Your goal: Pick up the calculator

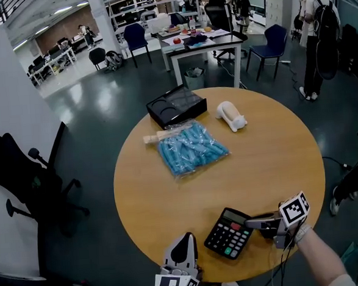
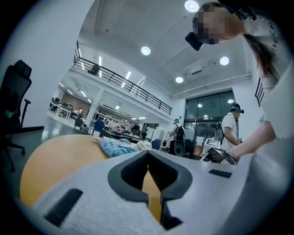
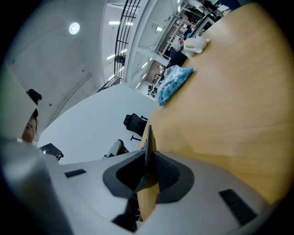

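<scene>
The calculator, black with grey keys and one red key, is at the near right of the round wooden table. My right gripper comes in from the right and is shut on the calculator's right edge. In the right gripper view the calculator shows edge-on as a thin dark slab clamped between the pads of my right gripper. My left gripper sits at the table's near edge, left of the calculator and apart from it. In its own view the left gripper is shut with nothing between the pads.
Mid-table lies a clear bag of blue pieces with a wooden stick beside it. Behind are a black tray and a white object. A black office chair stands left of the table; a person stands at far right.
</scene>
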